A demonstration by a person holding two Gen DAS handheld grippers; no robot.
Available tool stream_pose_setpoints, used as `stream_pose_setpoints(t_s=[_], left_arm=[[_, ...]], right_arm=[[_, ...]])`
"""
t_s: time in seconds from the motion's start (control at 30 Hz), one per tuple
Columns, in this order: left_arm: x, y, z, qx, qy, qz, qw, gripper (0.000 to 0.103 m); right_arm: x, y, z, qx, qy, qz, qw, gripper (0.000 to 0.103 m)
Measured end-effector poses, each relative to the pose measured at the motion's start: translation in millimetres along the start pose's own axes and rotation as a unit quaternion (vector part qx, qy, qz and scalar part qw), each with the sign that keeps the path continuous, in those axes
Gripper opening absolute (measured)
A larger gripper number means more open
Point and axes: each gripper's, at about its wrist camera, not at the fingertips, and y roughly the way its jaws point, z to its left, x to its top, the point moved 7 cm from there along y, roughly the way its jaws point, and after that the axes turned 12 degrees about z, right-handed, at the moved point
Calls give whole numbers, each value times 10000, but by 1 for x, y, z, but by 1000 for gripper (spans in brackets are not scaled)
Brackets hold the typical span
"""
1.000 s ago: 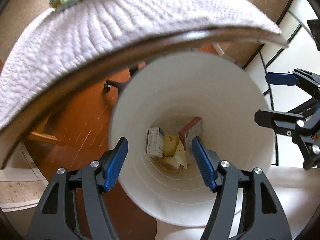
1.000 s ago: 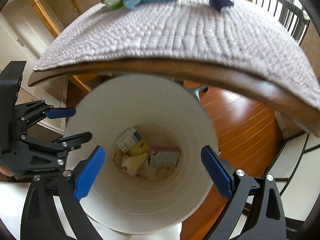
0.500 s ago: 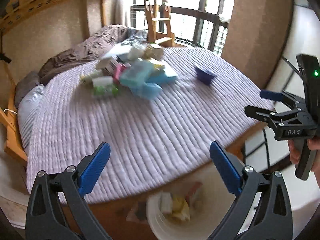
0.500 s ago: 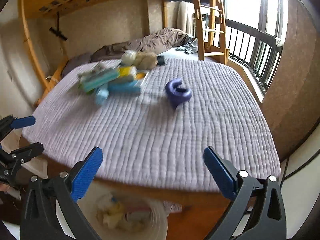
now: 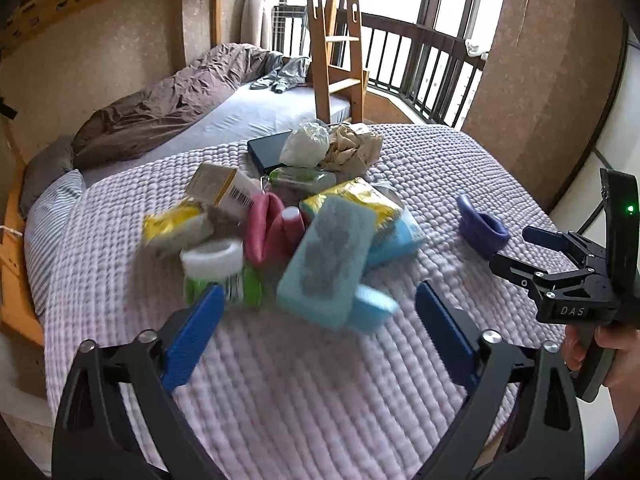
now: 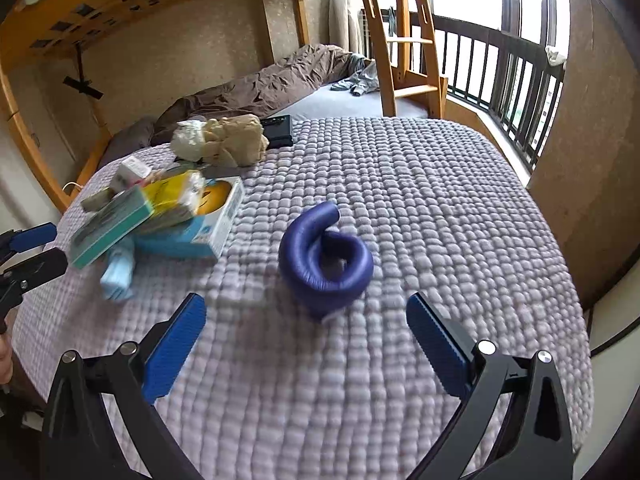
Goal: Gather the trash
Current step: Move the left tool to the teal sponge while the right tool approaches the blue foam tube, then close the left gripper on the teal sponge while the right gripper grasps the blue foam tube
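My left gripper (image 5: 316, 328) hangs over the lavender quilt (image 5: 304, 400), nothing between its blue pads, jaws wide but easing closed. In its view, sweeping left to right: at ten o'clock a yellow packet (image 5: 172, 228), then a white roll on a green container (image 5: 218, 270) just past my left pad. At eleven o'clock a barcoded box (image 5: 226, 192) tilts on the heap, with a pink pouch (image 5: 266, 232) beside it. Dead ahead at twelve a teal box (image 5: 332, 264) leans over light blue packs, all a bit blurred. Farther back sit a dark flat box (image 5: 268, 150), a white crumpled bag (image 5: 306, 144) and crumpled brown paper (image 5: 354, 148). At two o'clock a coiled purple thing (image 5: 480, 228) lies apart from the pile.

At three o'clock my right gripper (image 6: 306, 336) shows, my hand (image 5: 612, 356) on its grip. In its own view the jaws gape wide and hold nothing; the trash pile (image 6: 160, 216) lies at ten o'clock and the purple coil rests on the quilt at twelve, just beyond the pads, untouched.
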Motion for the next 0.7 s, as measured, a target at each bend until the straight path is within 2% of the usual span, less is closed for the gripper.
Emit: stream_pose_setpoints(t_s=[0.17, 0.23, 0.27, 0.4, 0.43, 0.53, 0.7], left_arm=[[14, 19, -3, 97, 304, 156, 9994, 84], [17, 24, -3, 112, 388, 203, 9990, 83], [17, 25, -3, 108, 413, 219, 9989, 76], [18, 32, 0, 64, 424, 352, 9985, 58], [17, 34, 0, 25, 421, 390, 9984, 50], [17, 33, 0, 33, 461, 386, 9982, 48], [19, 28, 0, 176, 471, 285, 9983, 48]], right_arm=[[13, 21, -5, 50, 114, 110, 9999, 90], [16, 27, -6, 71, 148, 153, 9997, 88], [18, 30, -6, 84, 153, 174, 9997, 86], [22, 41, -5, 24, 84, 274, 9996, 74], [22, 42, -5, -9, 65, 282, 9996, 71], [24, 42, -6, -19, 16, 251, 9997, 56], [24, 37, -10, 153, 132, 188, 9996, 56]])
